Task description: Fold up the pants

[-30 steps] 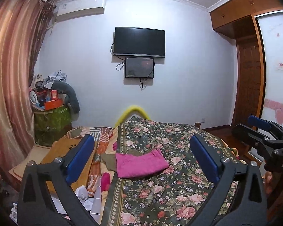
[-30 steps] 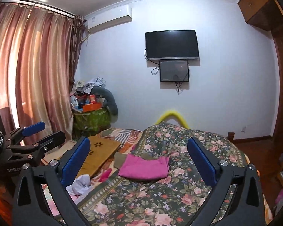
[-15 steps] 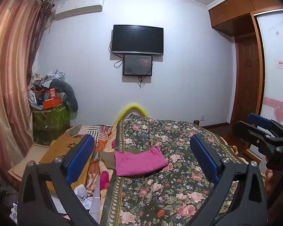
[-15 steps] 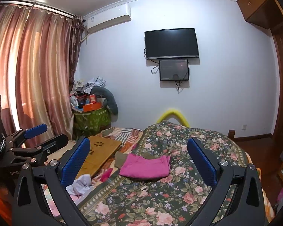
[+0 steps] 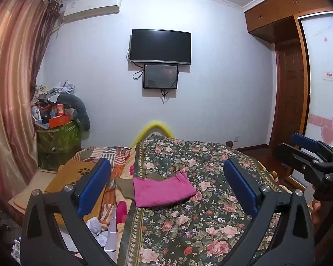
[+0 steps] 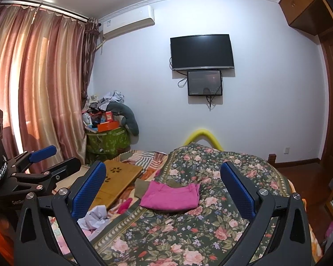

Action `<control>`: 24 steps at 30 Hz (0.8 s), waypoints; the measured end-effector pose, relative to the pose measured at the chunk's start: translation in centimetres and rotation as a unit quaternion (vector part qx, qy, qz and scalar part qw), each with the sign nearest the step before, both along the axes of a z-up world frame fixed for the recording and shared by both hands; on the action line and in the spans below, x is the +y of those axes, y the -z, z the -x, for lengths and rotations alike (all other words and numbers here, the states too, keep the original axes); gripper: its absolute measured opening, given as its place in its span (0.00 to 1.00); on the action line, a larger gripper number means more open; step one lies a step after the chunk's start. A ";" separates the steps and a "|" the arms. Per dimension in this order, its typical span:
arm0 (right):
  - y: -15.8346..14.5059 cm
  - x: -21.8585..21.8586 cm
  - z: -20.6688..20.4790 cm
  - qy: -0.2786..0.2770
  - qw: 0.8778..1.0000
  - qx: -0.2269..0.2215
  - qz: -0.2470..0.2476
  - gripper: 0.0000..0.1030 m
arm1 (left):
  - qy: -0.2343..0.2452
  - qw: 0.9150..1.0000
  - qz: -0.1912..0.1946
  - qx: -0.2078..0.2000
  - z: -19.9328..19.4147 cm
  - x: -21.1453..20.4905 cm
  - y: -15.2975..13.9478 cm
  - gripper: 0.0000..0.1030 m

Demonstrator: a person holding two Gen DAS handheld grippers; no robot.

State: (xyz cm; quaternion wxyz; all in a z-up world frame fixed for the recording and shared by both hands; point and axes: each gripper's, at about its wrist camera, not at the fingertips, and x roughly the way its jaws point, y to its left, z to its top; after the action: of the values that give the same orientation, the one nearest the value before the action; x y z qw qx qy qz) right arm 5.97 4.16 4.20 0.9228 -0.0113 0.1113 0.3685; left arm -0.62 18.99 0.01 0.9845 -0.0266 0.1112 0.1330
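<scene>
Okay, both claws were spread wide, nothing between the blue pads. My left claw (image 5: 166,187) hung above the floral bedspread (image 5: 188,226), and my right claw (image 6: 163,188) did the same, beside it. The pink pants (image 5: 163,191) lay folded into a flat rectangle on the bedspread, well ahead of both claws, touching neither. An olive garment (image 6: 142,187) stuck out from under their left edge. A wooden lap desk (image 6: 117,177) sat on the bed's left side, near crumpled white cloth (image 6: 95,217). A TV (image 5: 161,46) was on the far wall.
</scene>
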 end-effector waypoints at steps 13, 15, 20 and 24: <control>-0.2 0.4 0.2 -0.006 1.000 0.002 0.000 0.99 | 0.002 1.000 0.002 0.004 0.0 0.1 0.1 1.00; -0.2 0.4 0.3 -0.008 1.000 0.002 -0.001 0.99 | 0.001 1.000 0.004 0.005 -0.1 0.1 0.1 1.00; -0.2 0.5 0.4 -0.008 1.000 0.002 -0.001 0.99 | 0.003 1.000 0.008 0.004 -0.1 0.3 0.1 1.00; -0.1 0.5 0.3 -0.008 1.000 0.004 -0.001 0.99 | 0.008 1.000 0.011 0.005 -0.1 0.4 0.1 1.00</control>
State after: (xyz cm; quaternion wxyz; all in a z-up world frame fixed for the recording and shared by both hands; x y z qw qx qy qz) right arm 5.72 4.62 4.32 0.9195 -0.0098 0.1146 0.3760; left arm -0.52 19.38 -0.08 0.9846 -0.0364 0.1176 0.1243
